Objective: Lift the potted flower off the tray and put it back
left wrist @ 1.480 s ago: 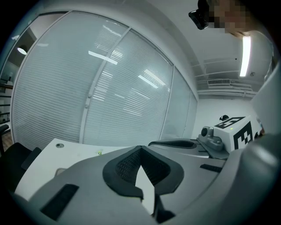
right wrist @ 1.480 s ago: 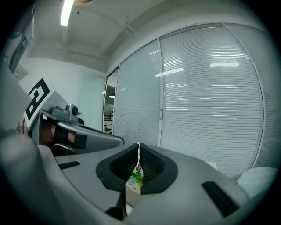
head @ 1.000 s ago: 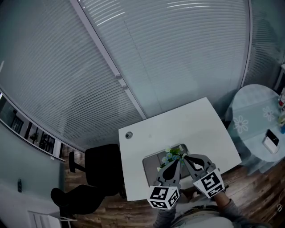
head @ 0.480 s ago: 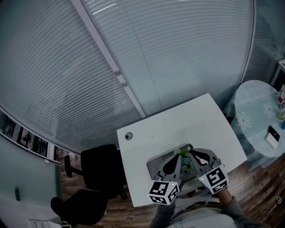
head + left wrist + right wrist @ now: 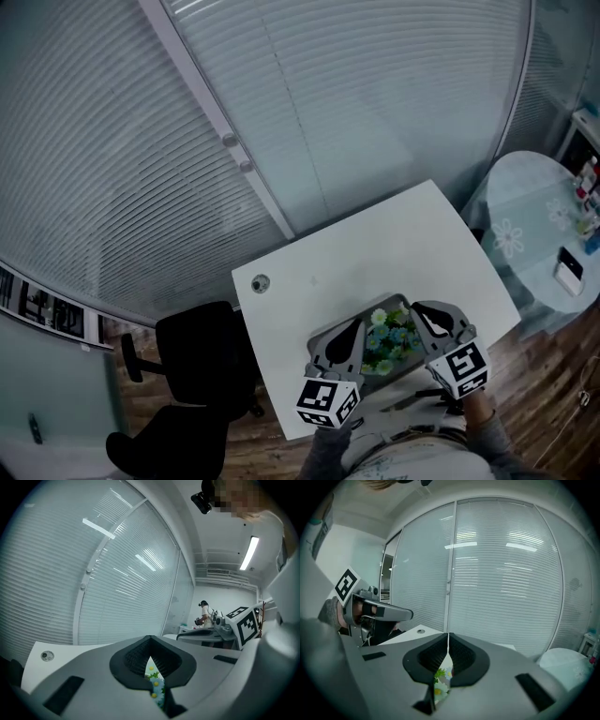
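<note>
The potted flower (image 5: 392,337), with white and blue blooms and green leaves, stands in a grey tray (image 5: 384,302) near the front edge of the white table (image 5: 375,248). My left gripper (image 5: 356,325) sits just left of the flowers and my right gripper (image 5: 422,309) just right of them. Both are shut with nothing between the jaws. In the left gripper view the closed tips (image 5: 150,639) meet above a sliver of flowers (image 5: 154,679). The right gripper view shows the same: tips (image 5: 448,634) together, with blooms (image 5: 440,681) below them. The pot itself is hidden.
A black office chair (image 5: 192,352) stands left of the table. A round table with a flowered cloth (image 5: 530,234) and small items is at the right. A wall of blinds rises behind. A cable grommet (image 5: 260,282) sits at the table's back-left corner.
The two grippers, close together in front of the flowers before, have spread apart and now flank them. The blooms show fully between them. The head camera has shifted a little.
</note>
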A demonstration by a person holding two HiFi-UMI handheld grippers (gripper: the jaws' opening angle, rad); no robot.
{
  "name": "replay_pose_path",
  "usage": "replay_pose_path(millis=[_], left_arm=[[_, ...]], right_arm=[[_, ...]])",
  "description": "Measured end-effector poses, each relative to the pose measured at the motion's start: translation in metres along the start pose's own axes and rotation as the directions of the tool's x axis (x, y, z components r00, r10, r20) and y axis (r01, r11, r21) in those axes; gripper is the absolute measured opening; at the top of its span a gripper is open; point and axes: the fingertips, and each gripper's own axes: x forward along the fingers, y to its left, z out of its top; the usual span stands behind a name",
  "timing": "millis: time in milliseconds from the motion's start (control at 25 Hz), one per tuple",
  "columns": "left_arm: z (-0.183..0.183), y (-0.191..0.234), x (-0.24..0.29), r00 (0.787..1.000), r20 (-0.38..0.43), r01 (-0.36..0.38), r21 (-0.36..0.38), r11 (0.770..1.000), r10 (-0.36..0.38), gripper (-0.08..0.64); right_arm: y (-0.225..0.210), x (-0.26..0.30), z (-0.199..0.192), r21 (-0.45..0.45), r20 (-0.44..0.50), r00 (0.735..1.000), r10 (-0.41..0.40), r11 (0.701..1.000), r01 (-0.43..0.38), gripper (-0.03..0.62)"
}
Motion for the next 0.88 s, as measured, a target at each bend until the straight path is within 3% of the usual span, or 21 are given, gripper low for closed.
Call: replay_pose_path(millis=[160, 600, 880], left_arm=[[-0.009, 0.010, -0.001, 1.000, -0.011, -0.004, 0.006, 1.000, 0.004, 0.000], [-0.044, 0.024, -0.004, 0.988, -0.067, -0.142, -0.013, 0.990, 0.141, 0.000], [-0.060, 0.027, -0.006, 0.979, -0.110, -0.175, -0.006, 0.985, 0.173, 0.000]], right_arm=[[-0.016, 0.000, -0.015, 0.003, -0.028, 1.000, -0.009, 1.000, 0.009, 0.020], [-0.044, 0.019, -0.036, 0.003, -0.092, 0.990, 0.109, 0.994, -0.109, 0.020], [-0.049, 0.026, -0.057, 0.017, -0.130, 0.979, 0.157, 0.988, -0.156, 0.020]])
